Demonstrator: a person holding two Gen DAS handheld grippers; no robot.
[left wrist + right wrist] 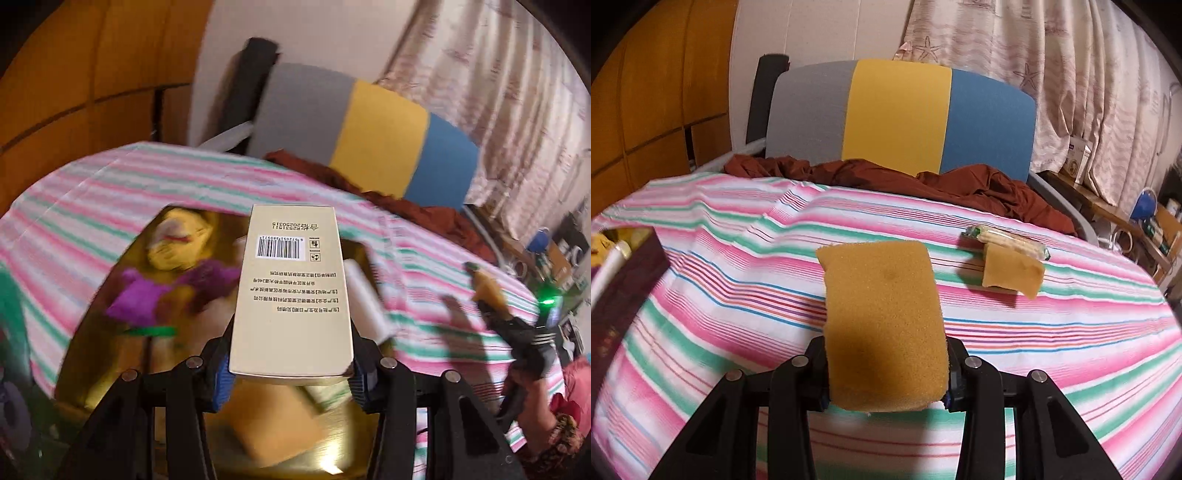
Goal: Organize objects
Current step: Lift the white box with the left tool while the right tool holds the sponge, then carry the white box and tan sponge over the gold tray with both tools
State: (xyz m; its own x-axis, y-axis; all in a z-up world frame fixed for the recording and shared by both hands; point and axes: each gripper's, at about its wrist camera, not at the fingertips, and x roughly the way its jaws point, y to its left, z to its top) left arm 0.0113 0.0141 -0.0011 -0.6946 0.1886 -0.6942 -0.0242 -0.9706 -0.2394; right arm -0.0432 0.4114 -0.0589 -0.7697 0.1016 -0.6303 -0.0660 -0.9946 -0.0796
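Note:
My left gripper point(291, 380) is shut on a beige carton point(291, 288) with a barcode and printed text on top. It holds the carton above a gold-lined box point(81, 343). Inside the box lie a doll point(173, 273) with a yellow head and purple dress, a white tube point(364, 299) and other blurred items. My right gripper point(886, 384) is shut on a yellow-orange sponge point(882, 321) above the striped bedspread point(738, 288). In the left wrist view the right gripper point(491, 295) shows at the right, with the sponge in it.
A second sponge piece point(1012, 273) and a clear wrapped packet of sticks point(1008, 242) lie on the bedspread at the right. The box's dark maroon wall point(620, 295) is at the left edge. A brown cloth point(923, 181) and a grey-yellow-blue headboard point(897, 114) are behind.

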